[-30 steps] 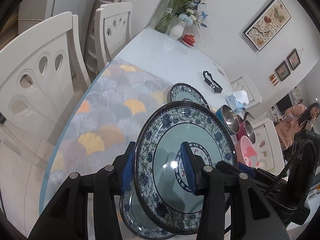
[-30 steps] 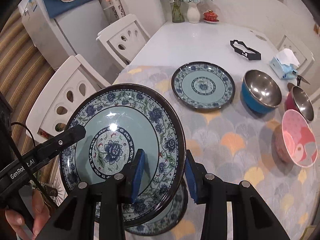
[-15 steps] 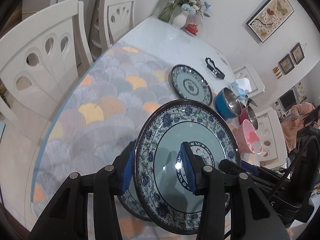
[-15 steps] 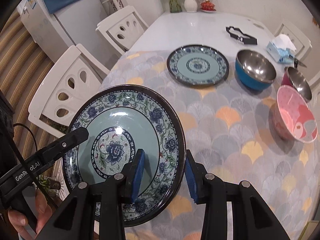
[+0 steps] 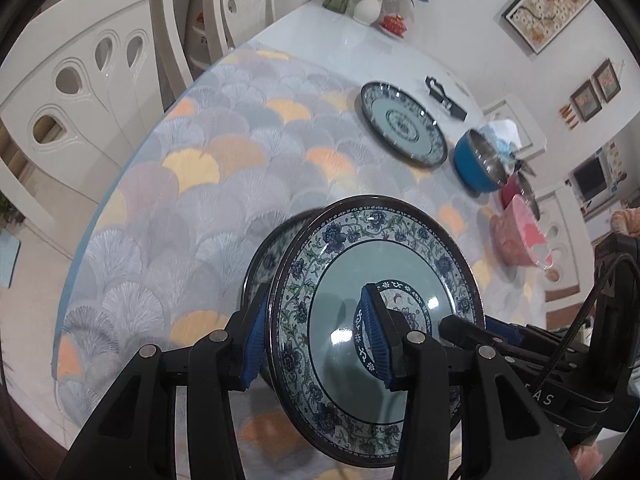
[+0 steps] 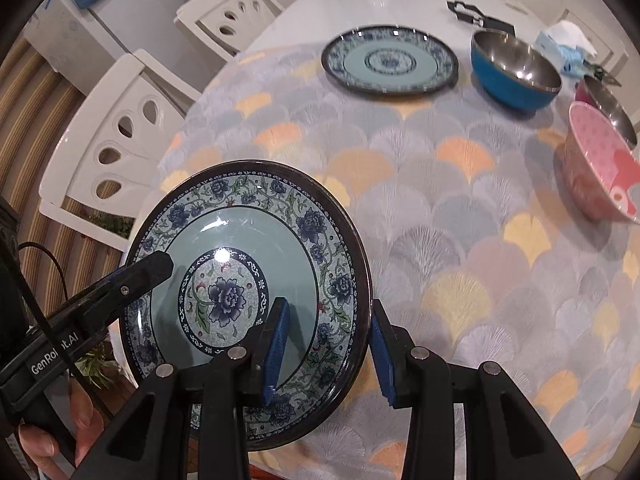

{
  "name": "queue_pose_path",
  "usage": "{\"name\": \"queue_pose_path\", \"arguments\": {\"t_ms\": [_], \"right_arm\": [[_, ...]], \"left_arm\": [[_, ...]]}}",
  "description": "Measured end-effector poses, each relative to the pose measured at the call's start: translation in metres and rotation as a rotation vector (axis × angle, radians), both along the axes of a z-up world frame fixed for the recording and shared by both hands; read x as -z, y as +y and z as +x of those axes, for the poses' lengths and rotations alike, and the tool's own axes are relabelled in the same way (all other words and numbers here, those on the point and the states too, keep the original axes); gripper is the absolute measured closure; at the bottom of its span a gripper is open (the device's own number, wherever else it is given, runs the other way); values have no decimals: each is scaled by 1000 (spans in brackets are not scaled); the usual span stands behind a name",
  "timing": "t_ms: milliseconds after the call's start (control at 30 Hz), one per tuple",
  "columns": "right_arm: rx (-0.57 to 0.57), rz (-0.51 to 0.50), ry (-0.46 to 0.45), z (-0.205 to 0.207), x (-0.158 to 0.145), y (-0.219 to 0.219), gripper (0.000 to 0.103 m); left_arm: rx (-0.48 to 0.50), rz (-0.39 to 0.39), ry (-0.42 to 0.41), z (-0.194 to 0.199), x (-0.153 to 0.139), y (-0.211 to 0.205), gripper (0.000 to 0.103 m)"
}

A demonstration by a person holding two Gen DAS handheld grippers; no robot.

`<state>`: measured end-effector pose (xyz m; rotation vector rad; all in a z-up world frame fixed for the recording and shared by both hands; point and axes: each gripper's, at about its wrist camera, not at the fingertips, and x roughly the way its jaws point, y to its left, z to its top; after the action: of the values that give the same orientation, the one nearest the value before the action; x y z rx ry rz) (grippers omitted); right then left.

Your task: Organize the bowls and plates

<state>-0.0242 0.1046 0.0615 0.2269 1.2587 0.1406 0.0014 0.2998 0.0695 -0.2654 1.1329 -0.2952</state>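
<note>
A blue floral plate (image 5: 372, 320) (image 6: 240, 264) is held tilted just over the near table edge, clamped from both sides. My left gripper (image 5: 314, 320) is shut on its left rim, and my right gripper (image 6: 330, 328) is shut on its right rim. In the left wrist view a matching plate (image 5: 268, 252) lies on the tablecloth right under it, mostly hidden. A third floral plate (image 5: 404, 124) (image 6: 390, 60) rests farther back. Beside that one stand a blue steel bowl (image 5: 480, 160) (image 6: 516, 72), a dark red bowl (image 5: 520, 192) (image 6: 608, 108) and a pink bowl (image 5: 520, 240) (image 6: 600, 168).
White chairs (image 5: 92, 92) (image 6: 120, 140) stand close along the table's left edge. A vase of flowers (image 5: 366, 8), a black holder (image 6: 476, 14) and tissues (image 6: 568, 42) sit at the far end. A hand (image 6: 40, 440) grips the left tool.
Both grippers have come down with the plate toward the tablecloth. The plate lying beneath now shows at its left instead of below it.
</note>
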Motion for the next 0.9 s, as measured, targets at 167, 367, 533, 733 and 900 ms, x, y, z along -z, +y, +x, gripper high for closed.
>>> {"name": "queue_pose_path", "arguments": {"t_ms": [167,367,533,733,900], "right_arm": [[-1,-12,32,-1,15,2,64],[0,-12,63,0,28,3,64],[-6,-7,78,2,34,6,64],[9,0,91,5,39,0,64],[7,4,69,5,29,-4,64]], "left_arm": [[17,26,30,3,17,-2,63],[37,41,52,9,28,-3,63],[57,65,42,16,28,-3,63],[119,95,18,33,25,-8,62],[105,94,-22,43,12,-4,62]]}}
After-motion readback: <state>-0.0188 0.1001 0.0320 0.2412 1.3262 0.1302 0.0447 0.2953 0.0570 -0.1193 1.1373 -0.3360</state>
